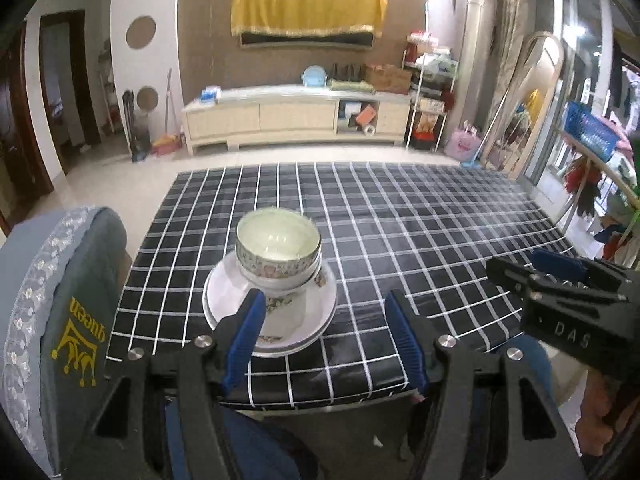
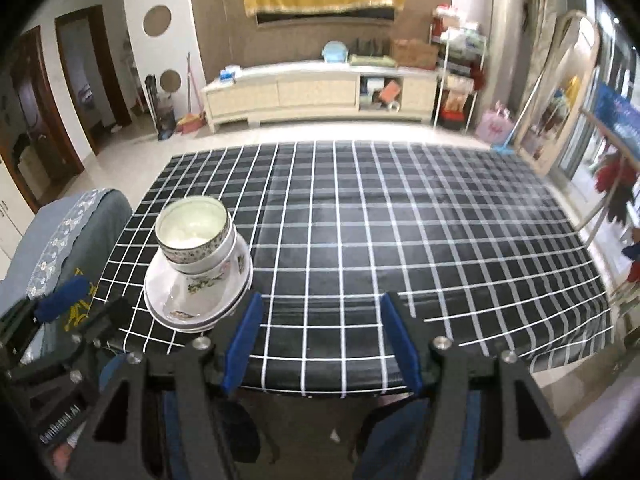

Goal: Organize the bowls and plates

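Both tongs empty, jaws spread wide. Left gripper [image 1: 326, 312] sits at the near table edge with the dish stack just ahead of its left finger; right gripper [image 2: 320, 316] is over bare cloth to the right of the stack, nothing between its fingers.

Task items: floral-banded white ceramic bowls [image 1: 278, 254], nested and slightly tilted, sit on stacked white shallow plates [image 1: 224, 300]. The whole pile is at the near-left of the table with the black-and-white grid cloth [image 2: 400, 220].

Step, as I read it: stacking looks done or nearly so; no loose dishes visible anywhere on the cloth. Next move is probably either straightening the tilted bowls or backing off. Straightening needs a light pinch on the top bowl rim, then settle it level.

Clearance: plates are close to the near and left table edges, and a grey fabric-covered chair back [image 1: 60, 300] stands just beside that left edge. Avoid nudging the pile near-left. Centre, far and right of the table are wide open.
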{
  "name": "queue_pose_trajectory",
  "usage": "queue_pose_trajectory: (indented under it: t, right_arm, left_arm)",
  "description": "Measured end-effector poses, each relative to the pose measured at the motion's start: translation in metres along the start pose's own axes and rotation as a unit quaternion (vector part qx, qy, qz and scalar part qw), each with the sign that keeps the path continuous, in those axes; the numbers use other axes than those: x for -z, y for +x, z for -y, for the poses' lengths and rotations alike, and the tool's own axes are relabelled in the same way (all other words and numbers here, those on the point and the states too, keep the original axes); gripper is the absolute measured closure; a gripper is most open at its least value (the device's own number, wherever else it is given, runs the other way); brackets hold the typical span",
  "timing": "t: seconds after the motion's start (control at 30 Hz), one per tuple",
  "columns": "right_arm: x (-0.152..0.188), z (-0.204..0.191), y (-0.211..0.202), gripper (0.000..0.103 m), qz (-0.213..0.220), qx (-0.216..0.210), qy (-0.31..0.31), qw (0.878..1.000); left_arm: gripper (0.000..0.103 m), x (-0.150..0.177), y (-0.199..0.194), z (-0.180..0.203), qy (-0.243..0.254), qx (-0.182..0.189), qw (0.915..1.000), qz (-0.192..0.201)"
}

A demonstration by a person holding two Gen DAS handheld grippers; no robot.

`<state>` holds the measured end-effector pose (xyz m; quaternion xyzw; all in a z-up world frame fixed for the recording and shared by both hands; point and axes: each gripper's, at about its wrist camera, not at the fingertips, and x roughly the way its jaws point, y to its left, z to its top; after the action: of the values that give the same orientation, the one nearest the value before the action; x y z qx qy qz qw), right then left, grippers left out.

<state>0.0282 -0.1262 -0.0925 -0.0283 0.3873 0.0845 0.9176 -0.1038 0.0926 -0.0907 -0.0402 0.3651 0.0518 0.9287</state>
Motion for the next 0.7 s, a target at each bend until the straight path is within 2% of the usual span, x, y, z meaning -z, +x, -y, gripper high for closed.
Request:
queue_pose_trajectory:
  t: [0.1,0.17,0.27,0.37,0.4,0.47,0.57,0.7]
  right_arm:
    - [0.002,-0.001,-0.026,0.032,0.048,0.013,-0.007,0.999]
    - [0.003,-0.003,-0.043,0.023,0.083,0.024,-0.015,0.996]
    - [0.006,-0.006,-0.063,0.017,0.128,0.033,-0.024,0.991]
    - [0.009,-0.003,-0.085,0.008,0.160,0.036,-0.029,0.986]
    - [0.011,-0.003,-0.091,0.008,0.171,0.038,-0.029,0.984]
    - [0.013,-0.002,-0.102,0.005,0.197,0.042,-0.029,0.979]
    - [0.018,0.001,-0.117,0.004,0.227,0.049,-0.020,0.973]
    - [0.024,0.001,-0.129,0.000,0.242,0.060,-0.021,0.968]
  left_arm:
    - [0.043,-0.002,-0.023,0.003,-0.002,-0.003,0.9996,0.030]
    - [0.042,-0.002,-0.037,0.005,-0.001,-0.002,0.9988,0.049]
    - [0.031,-0.003,-0.060,0.011,0.013,-0.003,0.9964,0.083]
    - [0.025,-0.002,-0.082,0.018,0.037,0.001,0.9918,0.122]
    - [0.018,-0.002,-0.088,0.022,0.043,-0.001,0.9904,0.131]
    - [0.014,-0.001,-0.100,0.028,0.059,-0.008,0.9865,0.153]
    - [0.000,0.000,-0.109,0.030,0.061,-0.013,0.9835,0.169]
    - [0.001,0.003,-0.116,0.025,0.043,-0.013,0.9840,0.173]
